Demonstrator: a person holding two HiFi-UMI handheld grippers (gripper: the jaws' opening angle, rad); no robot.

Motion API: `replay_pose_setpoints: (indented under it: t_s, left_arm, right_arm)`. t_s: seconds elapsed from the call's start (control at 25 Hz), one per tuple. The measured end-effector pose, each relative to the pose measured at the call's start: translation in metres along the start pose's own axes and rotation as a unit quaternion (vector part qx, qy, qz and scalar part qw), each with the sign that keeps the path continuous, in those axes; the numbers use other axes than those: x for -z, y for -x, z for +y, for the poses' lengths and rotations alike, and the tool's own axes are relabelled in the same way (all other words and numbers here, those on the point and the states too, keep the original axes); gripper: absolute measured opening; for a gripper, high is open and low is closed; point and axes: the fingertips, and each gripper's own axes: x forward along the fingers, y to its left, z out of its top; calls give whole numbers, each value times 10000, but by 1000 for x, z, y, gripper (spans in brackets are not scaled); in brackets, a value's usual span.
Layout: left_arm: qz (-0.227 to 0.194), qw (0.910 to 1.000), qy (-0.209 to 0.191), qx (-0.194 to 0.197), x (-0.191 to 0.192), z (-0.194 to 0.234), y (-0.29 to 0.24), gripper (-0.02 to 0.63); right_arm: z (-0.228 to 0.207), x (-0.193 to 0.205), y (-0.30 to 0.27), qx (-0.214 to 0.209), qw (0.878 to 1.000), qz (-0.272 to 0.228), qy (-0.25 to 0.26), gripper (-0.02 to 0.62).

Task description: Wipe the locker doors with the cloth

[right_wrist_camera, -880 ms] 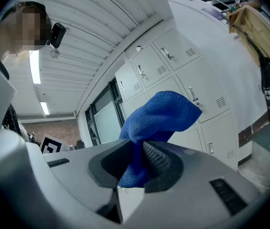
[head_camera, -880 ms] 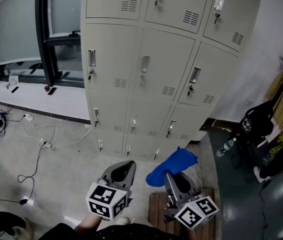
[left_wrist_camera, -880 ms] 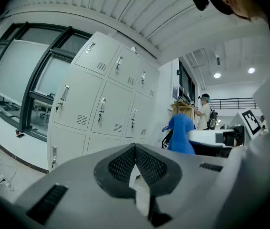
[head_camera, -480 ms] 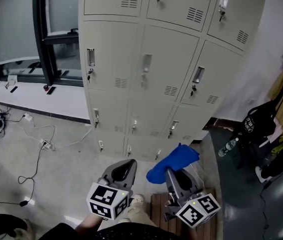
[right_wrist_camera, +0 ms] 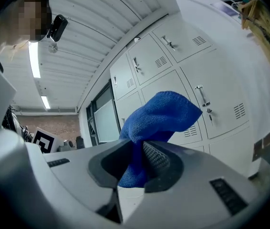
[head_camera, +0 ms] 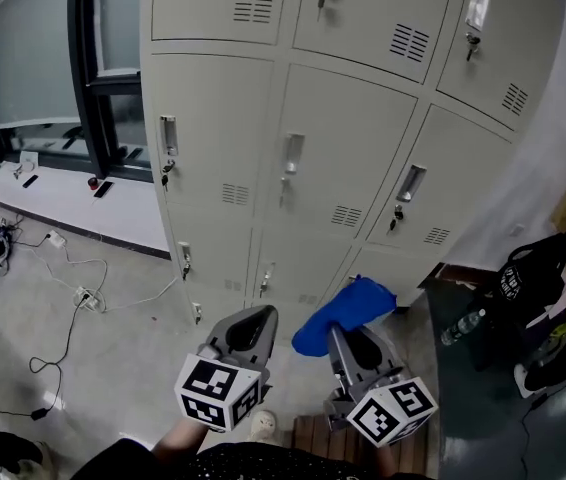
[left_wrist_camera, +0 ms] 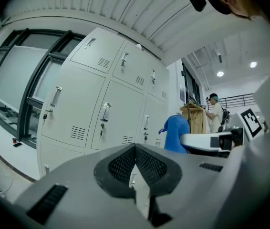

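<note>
Bunching up out of the right gripper's [head_camera: 351, 340] clenched jaws, the blue cloth [head_camera: 346, 313] sits low in front of the locker doors [head_camera: 338, 168]; the left gripper [head_camera: 250, 328], just to its left, has its jaws pressed together on nothing. Cables [head_camera: 73, 288] trail over the floor [head_camera: 113, 368] far left.

lockers [head_camera: 343, 168] cut off at top, windowsill items [head_camera: 103, 187] too small

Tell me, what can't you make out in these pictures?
- Head view: top lockers cut off by the upper edge.
- Head view: bottle label too small to read.
- Head view: cloth gripped end hidden by the right tongs.
- Head view: bits on the window sill too small to name.
</note>
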Motion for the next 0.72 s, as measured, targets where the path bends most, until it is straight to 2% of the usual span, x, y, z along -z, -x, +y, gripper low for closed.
replay_pose_setpoints:
  t_s: [0.2,0.36,0.56,0.72]
  left_arm:
    - [-58,10000,-72,14,-8,5,-51,11]
    - [-112,9999,-100,76,-8,5,-77,11]
    - [-64,9998,-160,-38,1,14,-94,11]
    - [-166,9988,-470,4,-13,20,-104,11]
  right_arm:
    - [-44,-18,-23,-9,9999,-91,-121,61]
    - [-69,-15,-35,-20,9998,-63,-190,60]
    - [-77,-6,-51,-196,9997,17,-136,61]
    - [-82,-13,-64,-248,9997,-49,-4,61]
